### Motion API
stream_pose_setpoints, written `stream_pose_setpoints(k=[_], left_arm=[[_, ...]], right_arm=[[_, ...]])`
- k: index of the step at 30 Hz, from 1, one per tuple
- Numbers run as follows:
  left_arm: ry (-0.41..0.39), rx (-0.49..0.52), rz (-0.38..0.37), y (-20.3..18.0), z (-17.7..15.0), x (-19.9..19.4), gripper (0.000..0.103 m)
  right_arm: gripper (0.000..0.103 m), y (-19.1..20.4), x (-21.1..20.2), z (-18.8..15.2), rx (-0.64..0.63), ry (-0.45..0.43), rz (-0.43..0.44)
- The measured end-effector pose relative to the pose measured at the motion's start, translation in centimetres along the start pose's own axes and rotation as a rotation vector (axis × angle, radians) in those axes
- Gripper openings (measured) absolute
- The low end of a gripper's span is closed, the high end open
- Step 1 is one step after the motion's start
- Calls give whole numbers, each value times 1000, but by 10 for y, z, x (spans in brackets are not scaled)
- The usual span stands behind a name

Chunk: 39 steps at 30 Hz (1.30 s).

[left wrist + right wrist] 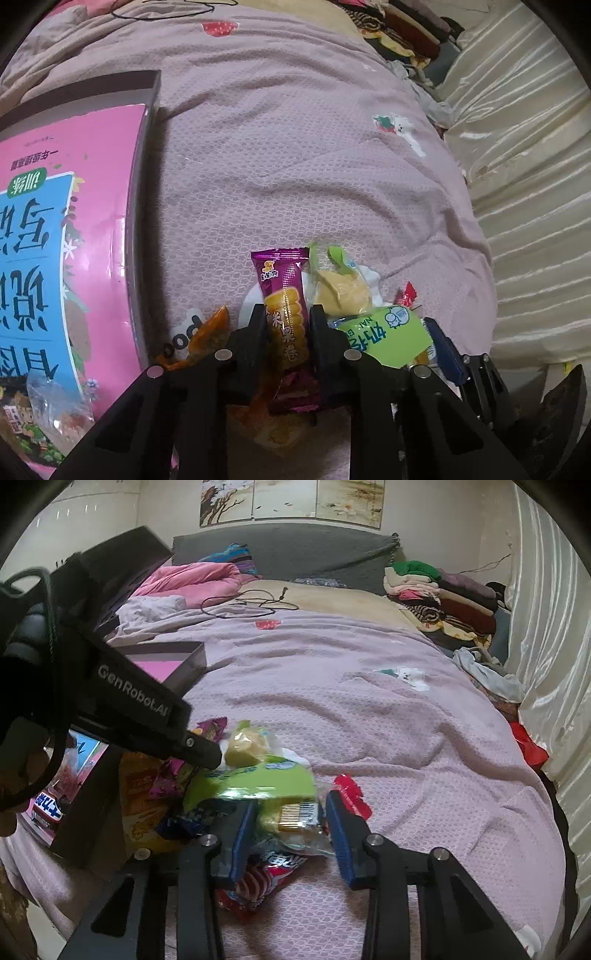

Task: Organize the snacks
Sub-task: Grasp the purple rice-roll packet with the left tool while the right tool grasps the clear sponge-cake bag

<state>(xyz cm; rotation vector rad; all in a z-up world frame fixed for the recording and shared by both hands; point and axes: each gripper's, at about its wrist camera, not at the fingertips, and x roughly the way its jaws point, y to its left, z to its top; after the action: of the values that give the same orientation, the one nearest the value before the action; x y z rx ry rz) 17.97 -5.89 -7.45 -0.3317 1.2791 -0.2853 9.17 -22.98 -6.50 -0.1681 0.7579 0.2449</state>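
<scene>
A heap of snacks lies on the pink bedspread (pixel 295 166). My left gripper (pixel 286 325) is shut on a purple snack stick (pixel 284 295), with the black fingers pressing both its long sides. Beside it sit a yellow pastry in clear wrap (pixel 343 291), a green packet (pixel 380 332) and an orange packet (pixel 207 332). In the right wrist view my right gripper (pixel 291 834) has its blue pads (pixel 242 834) against both sides of a clear packet with a gold-coloured snack (pixel 291 816). Under it lies a red packet (pixel 255 882). The green packet (pixel 251 779) lies just behind.
A dark-walled box (pixel 147 147) with a pink printed bottom stands left of the heap; a few packets lie in its near corner. A black cable (pixel 243 605), folded clothes (pixel 443 598) and a cream curtain (pixel 546 664) lie farther off. The bed edge is on the right.
</scene>
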Motion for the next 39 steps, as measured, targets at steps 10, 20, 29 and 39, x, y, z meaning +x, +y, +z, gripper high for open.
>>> stream_pose_setpoints(k=[10,20,29,39], left_arm=[[-30,12,-28,0,-9,-17,20],[-71,42,-19,4,-29,-42,20],[-108,64,-14,5,-42,-64,20],[-123,80,-27,3,-51,-79,20]], right_arm=[[36,-31,-13,-2,143,-22,26],[36,-53,-27,-9,253,-39,27],[34,-60,-29,-13,298,-31,34],[34,-63,-4,-26,325,114,23]])
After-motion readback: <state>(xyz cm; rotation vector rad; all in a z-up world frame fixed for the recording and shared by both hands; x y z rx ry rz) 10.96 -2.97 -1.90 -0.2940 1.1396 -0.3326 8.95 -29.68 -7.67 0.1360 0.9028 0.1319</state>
